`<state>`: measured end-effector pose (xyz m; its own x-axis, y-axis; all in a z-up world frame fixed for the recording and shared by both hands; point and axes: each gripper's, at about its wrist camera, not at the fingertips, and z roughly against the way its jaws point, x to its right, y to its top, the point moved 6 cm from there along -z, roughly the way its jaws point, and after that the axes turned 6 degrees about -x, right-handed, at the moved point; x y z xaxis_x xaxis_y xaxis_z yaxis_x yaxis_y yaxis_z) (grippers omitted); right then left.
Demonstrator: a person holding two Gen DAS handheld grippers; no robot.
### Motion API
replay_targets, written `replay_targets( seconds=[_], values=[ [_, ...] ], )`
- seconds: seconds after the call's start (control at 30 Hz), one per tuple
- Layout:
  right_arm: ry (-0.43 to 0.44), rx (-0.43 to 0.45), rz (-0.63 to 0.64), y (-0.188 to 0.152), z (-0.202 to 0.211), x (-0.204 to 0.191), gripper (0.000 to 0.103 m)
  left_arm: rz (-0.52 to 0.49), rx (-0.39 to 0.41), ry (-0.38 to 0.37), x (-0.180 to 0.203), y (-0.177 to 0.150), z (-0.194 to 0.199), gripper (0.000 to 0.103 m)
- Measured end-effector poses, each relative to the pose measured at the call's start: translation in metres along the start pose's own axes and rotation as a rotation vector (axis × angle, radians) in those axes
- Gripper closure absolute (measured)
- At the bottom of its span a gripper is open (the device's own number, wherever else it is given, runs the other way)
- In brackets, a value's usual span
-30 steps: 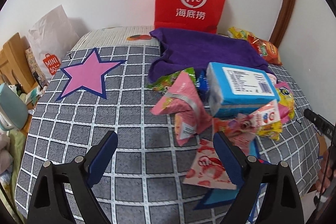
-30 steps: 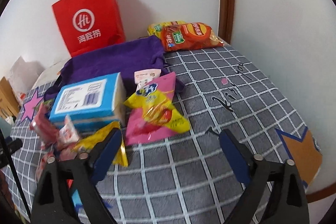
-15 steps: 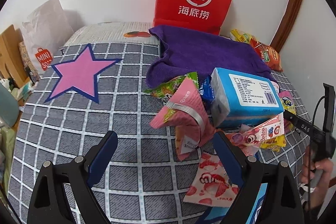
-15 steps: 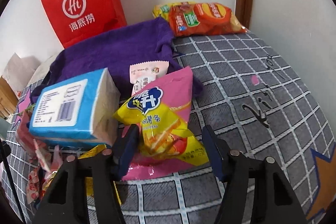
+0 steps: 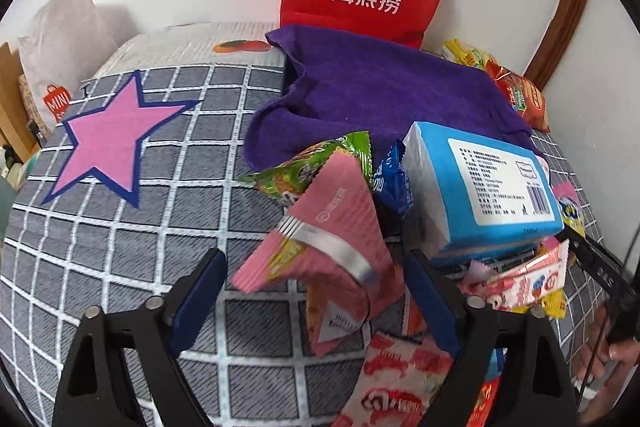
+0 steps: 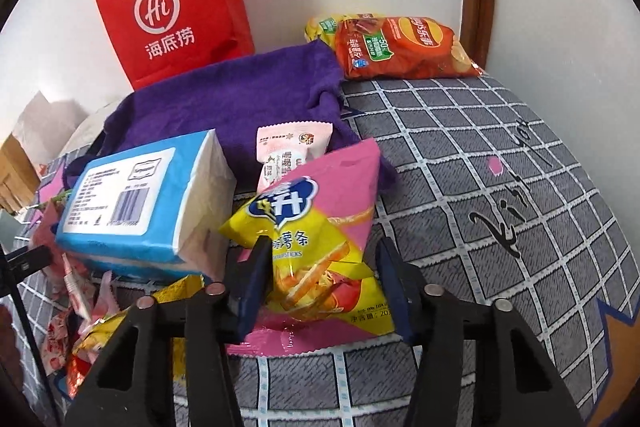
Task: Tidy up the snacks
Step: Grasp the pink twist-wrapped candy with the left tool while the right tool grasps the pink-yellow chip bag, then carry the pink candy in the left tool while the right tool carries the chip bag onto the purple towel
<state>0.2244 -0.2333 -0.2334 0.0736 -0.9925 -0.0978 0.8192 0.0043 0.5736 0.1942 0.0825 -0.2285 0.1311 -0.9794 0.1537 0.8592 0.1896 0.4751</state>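
Low in the right wrist view, the right gripper [image 6: 320, 275] straddles a yellow and pink chip bag [image 6: 320, 247]; its jaws are closing, the left pad touching the bag's side while the right pad stands just clear of it. The bag lies on a grey checked bedcover [image 6: 480, 187], just beside a blue tissue pack [image 6: 140, 199] at centre left. Behind, in the upper left, a red paper bag [image 6: 172, 15] stands against the wall on a purple towel [image 6: 240, 99], and an orange crisp packet [image 6: 400, 47] lies at upper centre.

Across the left wrist view, the left gripper [image 5: 316, 291] has its jaws wide and closing around a pink snack packet [image 5: 336, 251] at lower centre, neither pad pressing on it. A pink star [image 5: 108, 139] marks the bedcover at left.
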Motion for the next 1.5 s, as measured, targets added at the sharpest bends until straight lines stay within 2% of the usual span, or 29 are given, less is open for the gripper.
replay_targets(
  seconds=[0.07,0.1,0.17,0.2,0.23,0.43,0.67,0.9,1.2,1.5],
  values=[
    [-0.006,0.0,0.005,-0.003,0.003,0.001,0.055,0.018,-0.006,-0.014,0.0,0.002,-0.005,0.031],
    [-0.015,0.002,0.009,-0.005,0.006,0.001,0.055,0.029,-0.01,-0.036,0.0,0.002,-0.006,0.033],
    [-0.011,-0.004,0.009,-0.009,0.011,0.002,0.055,0.044,-0.018,-0.078,0.0,0.002,-0.008,0.044],
    [-0.003,-0.006,0.004,-0.01,0.013,0.002,0.055,0.049,-0.021,-0.095,0.001,0.002,-0.007,0.047],
    [0.002,-0.006,-0.001,-0.012,0.016,0.002,0.056,0.049,-0.023,-0.107,0.001,0.001,-0.006,0.056],
    [-0.008,0.005,-0.019,-0.017,0.033,0.0,0.056,0.034,-0.011,-0.108,-0.004,-0.006,0.009,0.062],
    [-0.03,0.026,-0.028,-0.012,0.06,-0.007,0.057,0.021,0.043,-0.089,-0.012,-0.008,0.042,0.063],
    [-0.044,0.082,-0.009,0.011,0.096,-0.018,0.057,0.015,0.097,-0.08,-0.014,0.009,0.073,0.063],
    [-0.005,0.143,0.005,0.062,0.119,-0.04,0.057,-0.037,0.151,-0.032,-0.002,0.052,0.099,0.063],
    [0.005,0.128,0.039,0.118,0.099,-0.068,0.057,-0.086,0.154,-0.017,0.015,0.103,0.089,0.063]
  ],
)
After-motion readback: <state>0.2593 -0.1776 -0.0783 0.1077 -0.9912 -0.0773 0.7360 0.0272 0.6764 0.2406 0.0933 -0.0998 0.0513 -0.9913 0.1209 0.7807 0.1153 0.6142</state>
